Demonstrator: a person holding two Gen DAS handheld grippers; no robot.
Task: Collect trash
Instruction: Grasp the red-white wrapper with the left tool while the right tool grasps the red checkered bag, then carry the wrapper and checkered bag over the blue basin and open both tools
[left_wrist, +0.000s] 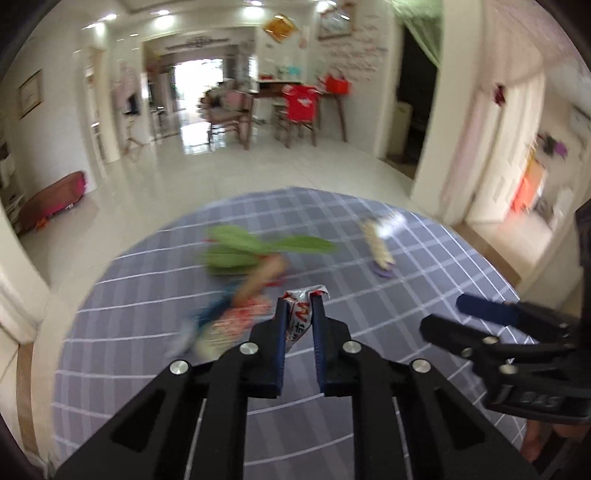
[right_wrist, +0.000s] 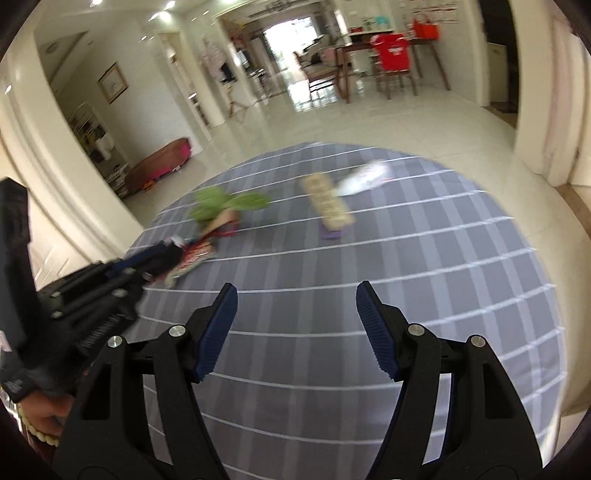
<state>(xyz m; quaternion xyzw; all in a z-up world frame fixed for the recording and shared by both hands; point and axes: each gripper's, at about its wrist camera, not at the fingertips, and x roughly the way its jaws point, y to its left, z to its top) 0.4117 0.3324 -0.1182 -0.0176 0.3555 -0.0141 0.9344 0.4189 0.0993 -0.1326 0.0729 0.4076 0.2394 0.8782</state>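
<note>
My left gripper (left_wrist: 300, 300) is shut on a crumpled white and red wrapper (left_wrist: 300, 314) and holds it above the grey checked tablecloth (left_wrist: 147, 295). On the cloth lie a green leafy vegetable (left_wrist: 240, 251), a red patterned packet (left_wrist: 240, 317) beside it, and a beige strip with a purple end (left_wrist: 380, 251) next to a white wrapper (left_wrist: 391, 221). My right gripper (right_wrist: 295, 291) is open and empty above the cloth. It also shows at the right of the left wrist view (left_wrist: 443, 314). The vegetable (right_wrist: 221, 203), the beige strip (right_wrist: 328, 206) and the white wrapper (right_wrist: 365, 177) show in the right wrist view.
The round table (right_wrist: 480, 295) stands in a tiled room. A wooden dining table with chairs and a red shirt (left_wrist: 301, 103) is at the far end. A low brown bench (right_wrist: 162, 162) stands by the left wall. A doorway (left_wrist: 417, 96) opens on the right.
</note>
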